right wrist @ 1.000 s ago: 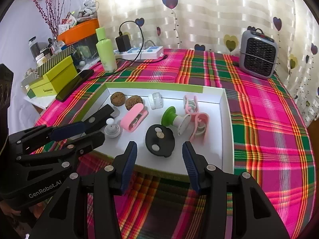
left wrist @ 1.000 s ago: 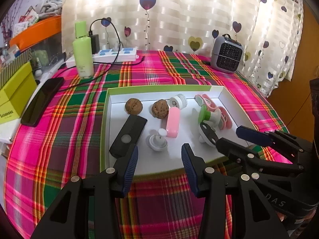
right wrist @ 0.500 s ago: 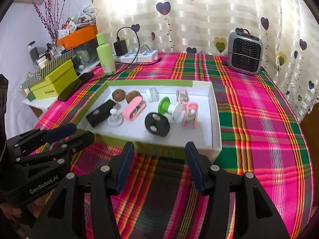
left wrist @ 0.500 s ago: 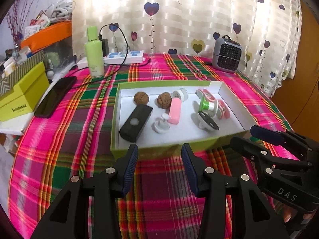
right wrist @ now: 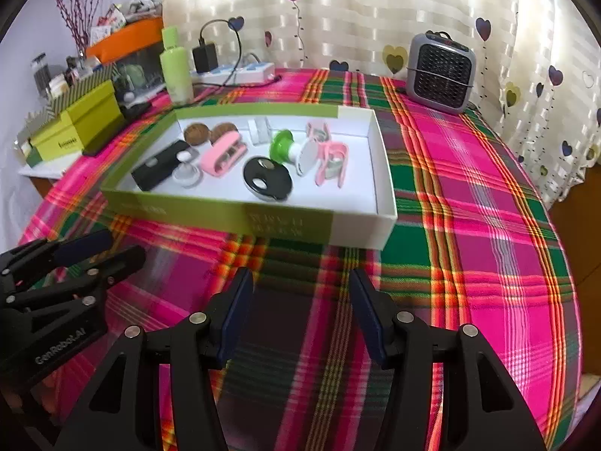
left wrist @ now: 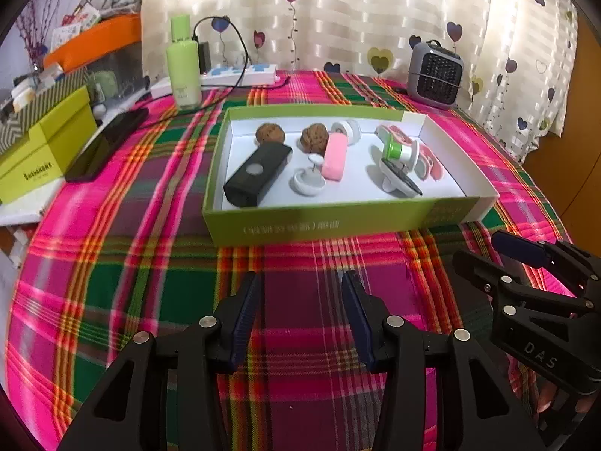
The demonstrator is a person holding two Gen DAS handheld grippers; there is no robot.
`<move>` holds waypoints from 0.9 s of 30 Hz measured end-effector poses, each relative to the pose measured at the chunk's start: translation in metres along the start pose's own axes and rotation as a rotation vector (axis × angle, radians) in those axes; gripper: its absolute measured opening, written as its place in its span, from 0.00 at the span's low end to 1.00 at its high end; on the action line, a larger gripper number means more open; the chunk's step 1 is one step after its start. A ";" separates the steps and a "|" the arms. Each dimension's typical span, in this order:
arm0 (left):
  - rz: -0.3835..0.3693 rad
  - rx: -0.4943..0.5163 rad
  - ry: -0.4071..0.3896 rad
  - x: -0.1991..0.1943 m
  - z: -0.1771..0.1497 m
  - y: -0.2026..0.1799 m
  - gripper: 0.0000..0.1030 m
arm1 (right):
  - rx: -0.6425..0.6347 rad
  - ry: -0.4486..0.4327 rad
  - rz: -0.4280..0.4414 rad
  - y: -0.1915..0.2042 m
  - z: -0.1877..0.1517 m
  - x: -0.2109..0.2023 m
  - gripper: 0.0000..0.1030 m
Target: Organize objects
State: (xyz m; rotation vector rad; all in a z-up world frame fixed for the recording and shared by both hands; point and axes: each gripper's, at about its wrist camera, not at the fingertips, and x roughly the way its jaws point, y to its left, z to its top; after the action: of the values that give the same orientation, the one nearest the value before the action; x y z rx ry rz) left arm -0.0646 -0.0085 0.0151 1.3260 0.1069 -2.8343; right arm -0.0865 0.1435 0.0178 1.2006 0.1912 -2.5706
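Both grippers empty and parted, left gripper point(left wrist: 300, 312), right gripper point(right wrist: 300, 312), black disc's point(right wrist: 266, 182) holes visible only from right wrist

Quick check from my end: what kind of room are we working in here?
Most likely a home room, perhaps a bedroom or living room: heart-print curtains, a bright plaid tablecloth, and a small grey space heater beside a white power strip.

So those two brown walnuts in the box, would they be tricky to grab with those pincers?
Probably a bit. The walnuts look round, so a nudge may send them rolling across the box's smooth white floor. Their wrinkled shells likely give the jaws some grip, and they seem hard, not squashy.
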 end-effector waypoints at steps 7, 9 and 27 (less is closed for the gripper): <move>0.021 0.012 0.012 0.004 -0.003 -0.002 0.43 | 0.008 0.024 -0.032 -0.003 -0.004 0.006 0.52; 0.031 0.020 0.014 0.004 -0.002 -0.004 0.43 | 0.015 0.031 -0.032 -0.005 -0.004 0.007 0.52; 0.034 0.032 0.024 0.008 -0.001 -0.010 0.57 | 0.063 0.049 -0.073 -0.020 -0.004 0.010 0.74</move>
State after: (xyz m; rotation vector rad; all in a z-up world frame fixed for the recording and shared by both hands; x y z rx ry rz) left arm -0.0694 0.0014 0.0093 1.3548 0.0395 -2.8038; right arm -0.0959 0.1612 0.0078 1.3025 0.1695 -2.6299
